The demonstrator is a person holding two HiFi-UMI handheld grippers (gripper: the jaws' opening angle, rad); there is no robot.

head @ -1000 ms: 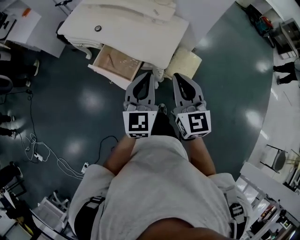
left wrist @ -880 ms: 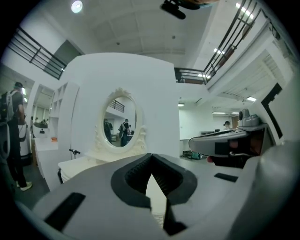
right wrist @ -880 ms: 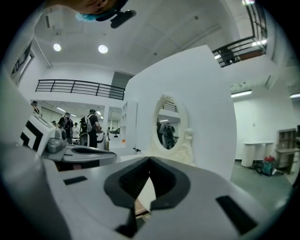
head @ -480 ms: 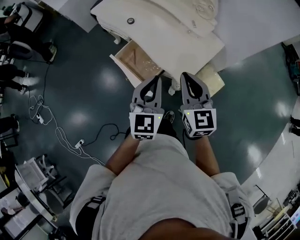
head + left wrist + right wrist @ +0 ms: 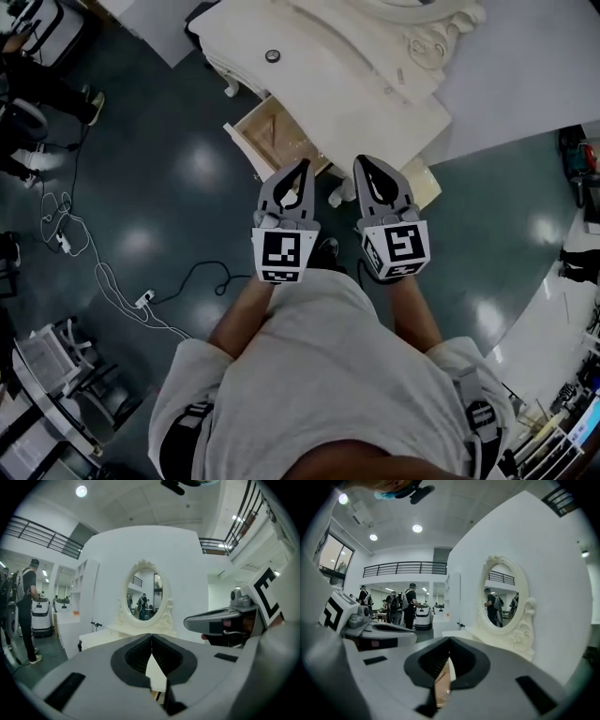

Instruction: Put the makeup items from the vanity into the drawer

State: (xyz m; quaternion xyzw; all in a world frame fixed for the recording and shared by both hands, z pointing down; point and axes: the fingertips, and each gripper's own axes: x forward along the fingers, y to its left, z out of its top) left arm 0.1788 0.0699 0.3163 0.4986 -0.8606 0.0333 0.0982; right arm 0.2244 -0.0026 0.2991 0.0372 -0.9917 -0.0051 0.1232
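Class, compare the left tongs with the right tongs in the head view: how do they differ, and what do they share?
The left tongs carry a marker cube whose black pattern differs from that on the right tongs. The left tongs' tip overlaps the open drawer at its front corner; the right tongs' tip lies to that drawer's right, by the vanity edge. Both are shut with nothing between them.

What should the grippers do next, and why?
Probably reach the left gripper towards the small dark round item on the cream vanity and open it: it and the right gripper are shut and empty, and the wooden drawer already stands open.
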